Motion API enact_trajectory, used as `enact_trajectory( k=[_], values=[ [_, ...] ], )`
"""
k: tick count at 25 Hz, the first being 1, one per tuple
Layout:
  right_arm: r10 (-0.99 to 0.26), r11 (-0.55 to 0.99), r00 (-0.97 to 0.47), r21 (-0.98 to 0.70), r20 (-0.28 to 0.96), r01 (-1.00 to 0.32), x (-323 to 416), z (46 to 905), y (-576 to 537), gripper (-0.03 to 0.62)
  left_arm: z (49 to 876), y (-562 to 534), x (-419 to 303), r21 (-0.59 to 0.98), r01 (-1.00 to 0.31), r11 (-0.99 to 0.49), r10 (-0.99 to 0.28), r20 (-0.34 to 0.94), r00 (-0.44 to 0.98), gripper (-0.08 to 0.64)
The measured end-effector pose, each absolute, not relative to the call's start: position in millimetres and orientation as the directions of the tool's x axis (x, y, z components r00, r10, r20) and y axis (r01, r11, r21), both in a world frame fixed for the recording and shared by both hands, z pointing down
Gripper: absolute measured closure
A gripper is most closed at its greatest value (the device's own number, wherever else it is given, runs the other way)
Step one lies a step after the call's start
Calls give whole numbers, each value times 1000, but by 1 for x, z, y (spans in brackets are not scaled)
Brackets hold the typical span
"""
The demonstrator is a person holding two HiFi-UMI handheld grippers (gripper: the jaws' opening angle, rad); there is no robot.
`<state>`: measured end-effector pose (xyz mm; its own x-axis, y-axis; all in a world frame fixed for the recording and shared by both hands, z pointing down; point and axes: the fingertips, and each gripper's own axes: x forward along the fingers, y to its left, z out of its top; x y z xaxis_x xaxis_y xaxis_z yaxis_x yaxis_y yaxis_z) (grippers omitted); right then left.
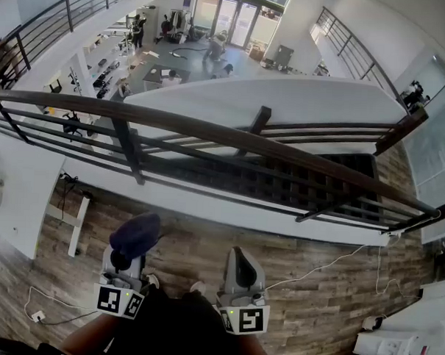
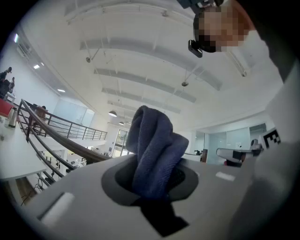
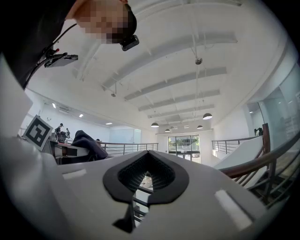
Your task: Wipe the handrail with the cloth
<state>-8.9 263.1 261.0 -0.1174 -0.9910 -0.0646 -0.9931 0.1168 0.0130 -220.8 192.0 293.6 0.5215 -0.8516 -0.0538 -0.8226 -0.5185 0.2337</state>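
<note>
Wood-plank flooring point(image 1: 205, 246) lies beneath two grippers. Left gripper point(image 1: 128, 257), at 7 o'clock in the head view, is clamped on one dark blue cloth point(image 1: 136, 234), bunched in upright folds. Right gripper point(image 1: 239, 253), at 5 o'clock, is closed with nothing between its jaws. One dark brown handrail point(image 1: 231, 137) runs across at 12 o'clock from the grippers, apart from both.

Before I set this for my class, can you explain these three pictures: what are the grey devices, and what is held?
A person stands on a wooden floor facing a dark handrail, with a two-fingered gripper in each hand. One picture is from a head camera looking down; the others are from cameras riding on each gripper, looking along its fingers. The left gripper is shut on a dark blue cloth. The right gripper is shut and empty. The cloth is not touching the handrail.
</note>
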Motion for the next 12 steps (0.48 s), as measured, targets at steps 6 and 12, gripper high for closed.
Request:
enact_trajectory(
  k=[6, 12],
  values=[
    [-989, 124, -124, 11, -85, -992, -7, 253, 246, 592, 289, 178, -219, 224, -827, -517, -855, -76, 514, 482],
    [-989, 140, -138, -28, -55, -990, 2, 264, 245, 591, 292, 174, -217, 214, -841, -497, -866, -66, 495, 482]
  ],
)
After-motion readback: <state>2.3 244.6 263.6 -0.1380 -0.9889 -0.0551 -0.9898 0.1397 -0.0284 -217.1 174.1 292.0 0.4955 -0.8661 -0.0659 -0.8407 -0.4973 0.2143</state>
